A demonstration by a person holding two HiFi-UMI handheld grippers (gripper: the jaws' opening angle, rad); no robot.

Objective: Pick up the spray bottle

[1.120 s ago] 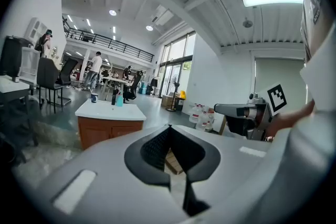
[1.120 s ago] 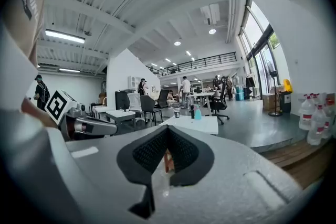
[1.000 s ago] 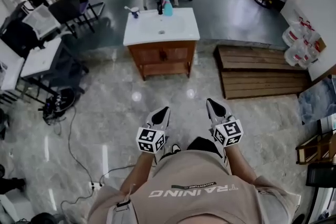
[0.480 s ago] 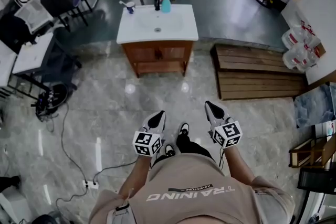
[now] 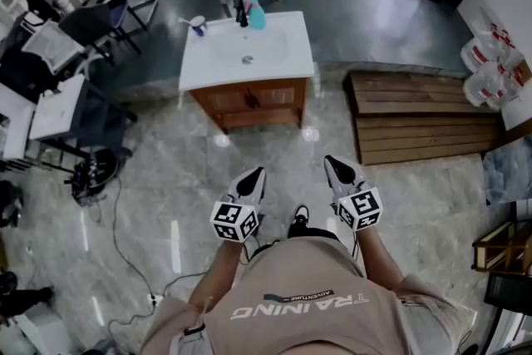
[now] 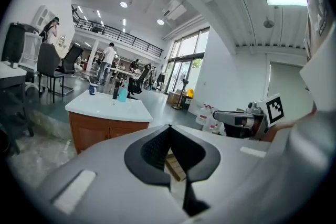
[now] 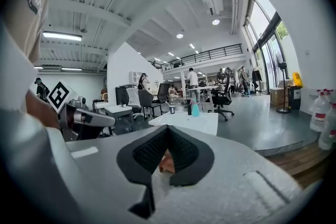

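Observation:
The teal spray bottle stands upright at the back of a white vanity top, beside a black bottle. It is also small and distant in the left gripper view as the spray bottle and in the right gripper view as the spray bottle. My left gripper and right gripper are held side by side over the marble floor, well short of the vanity. Both point toward it. Each is shut with nothing between its jaws, as the left gripper and right gripper show close up.
A small cup sits on the vanity's left rear corner. A wooden pallet platform lies to the right, with water jugs beyond. Desks and chairs crowd the left. Cables trail over the floor there.
I have stepped forward over the floor toward the vanity, carrying both grippers along. They stay shut and side by side.

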